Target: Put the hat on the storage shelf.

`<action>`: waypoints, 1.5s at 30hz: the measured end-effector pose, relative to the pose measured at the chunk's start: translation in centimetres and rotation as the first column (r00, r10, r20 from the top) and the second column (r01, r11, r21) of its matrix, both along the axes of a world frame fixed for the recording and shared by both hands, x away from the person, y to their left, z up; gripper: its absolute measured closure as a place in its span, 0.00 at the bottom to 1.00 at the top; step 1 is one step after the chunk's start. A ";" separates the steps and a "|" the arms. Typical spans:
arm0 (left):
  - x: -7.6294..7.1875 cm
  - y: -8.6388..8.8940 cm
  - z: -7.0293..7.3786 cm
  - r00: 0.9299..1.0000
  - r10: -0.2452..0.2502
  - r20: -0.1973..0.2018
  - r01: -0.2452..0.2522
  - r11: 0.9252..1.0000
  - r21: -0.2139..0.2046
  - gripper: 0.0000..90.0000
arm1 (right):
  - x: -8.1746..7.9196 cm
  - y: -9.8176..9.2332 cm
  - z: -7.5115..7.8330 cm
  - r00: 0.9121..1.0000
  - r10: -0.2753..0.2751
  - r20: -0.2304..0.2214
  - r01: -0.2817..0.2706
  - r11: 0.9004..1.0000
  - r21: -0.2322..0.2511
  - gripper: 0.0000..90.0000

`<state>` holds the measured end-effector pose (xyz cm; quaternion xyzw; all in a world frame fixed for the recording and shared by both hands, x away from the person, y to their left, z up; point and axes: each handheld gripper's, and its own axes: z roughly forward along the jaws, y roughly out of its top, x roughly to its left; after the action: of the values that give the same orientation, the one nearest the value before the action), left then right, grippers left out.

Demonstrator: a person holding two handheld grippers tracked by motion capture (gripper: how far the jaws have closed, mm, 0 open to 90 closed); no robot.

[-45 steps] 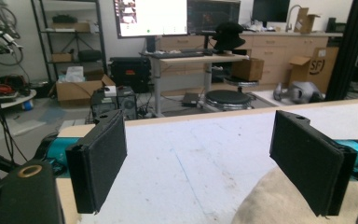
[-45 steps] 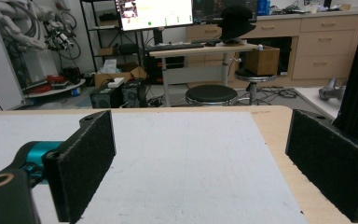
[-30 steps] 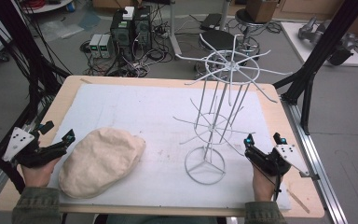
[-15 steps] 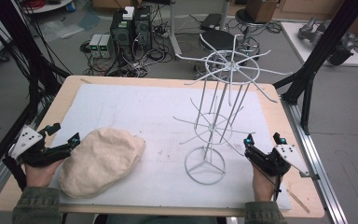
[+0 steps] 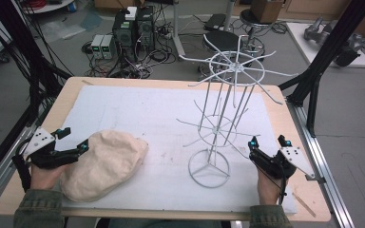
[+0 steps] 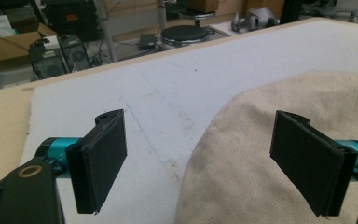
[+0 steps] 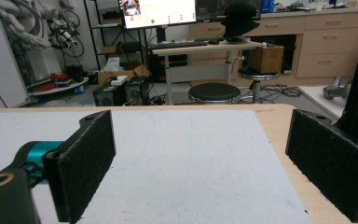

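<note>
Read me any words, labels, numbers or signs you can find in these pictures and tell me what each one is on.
None can be read.
Monitor behind the table: its bright screen carries small marks, too blurred to read.
Cream cloth bag, white wire rack, left gripper and right gripper: no print or label visible.
Computer boxes on the floor: no readable text.

Beige lumpy cloth hat: coarse woven fabric, matt, w/ visible weave in left gripper view. Tall white wire rack: thin metal rods, smooth painted finish, slight sheen. White flat mat on light wooden table: matt, faintly scuffed. Left gripper & right gripper: black pads, rough foam-like texture; teal parts look like anodised metal.
</note>
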<state>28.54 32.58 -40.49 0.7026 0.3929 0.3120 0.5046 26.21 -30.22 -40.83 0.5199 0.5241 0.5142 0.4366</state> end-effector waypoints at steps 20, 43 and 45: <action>1.5 -0.4 -0.5 0.990 -0.061 -0.131 0.072 0.994 0.081 0.24 | 0.0 0.0 0.0 1.000 0.002 0.000 -0.002 1.000 0.004 0.08; 2.9 -1.3 -1.4 0.927 -0.075 -0.368 0.145 0.976 0.165 0.25 | -0.1 0.0 0.0 1.000 0.002 -0.004 -0.002 1.000 0.004 0.08; 3.0 -1.3 -1.5 0.921 -0.070 -0.384 0.146 0.974 0.173 0.25 | -0.1 0.0 0.0 1.000 0.002 -0.003 -0.002 1.000 0.001 0.08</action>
<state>31.55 31.24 -41.96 0.8167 0.4096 0.1812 0.3639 26.14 -30.22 -40.82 0.5203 0.5251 0.5140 0.4351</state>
